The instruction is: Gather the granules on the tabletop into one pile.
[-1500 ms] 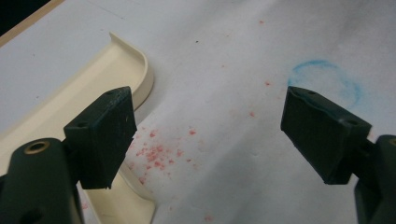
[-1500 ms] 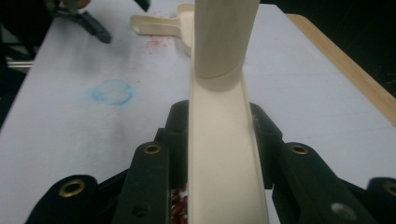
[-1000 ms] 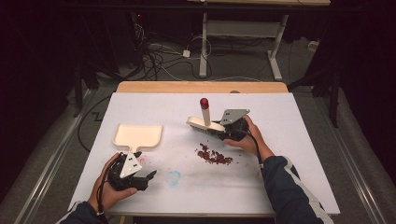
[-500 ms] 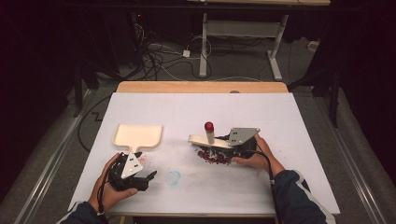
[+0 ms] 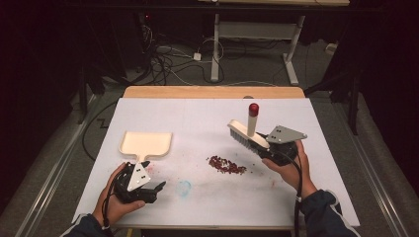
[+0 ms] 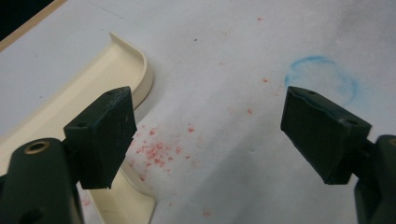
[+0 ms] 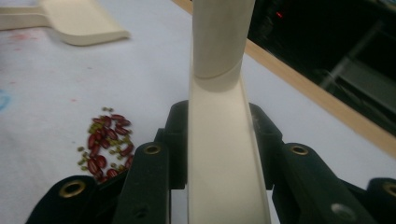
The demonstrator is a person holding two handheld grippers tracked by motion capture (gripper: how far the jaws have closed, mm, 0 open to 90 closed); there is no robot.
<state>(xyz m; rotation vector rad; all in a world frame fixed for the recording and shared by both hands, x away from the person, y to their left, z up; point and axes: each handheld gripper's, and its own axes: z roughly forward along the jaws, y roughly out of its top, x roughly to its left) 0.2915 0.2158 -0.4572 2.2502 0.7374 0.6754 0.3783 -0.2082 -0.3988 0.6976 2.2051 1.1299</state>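
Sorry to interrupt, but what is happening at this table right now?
A person is sweeping up spilled beans. The right gripper is shut on a cream brush, held above the table just right of the pile. The left gripper is open and empty, resting beside the handle of the cream dustpan. None of the beans are in the dustpan yet.
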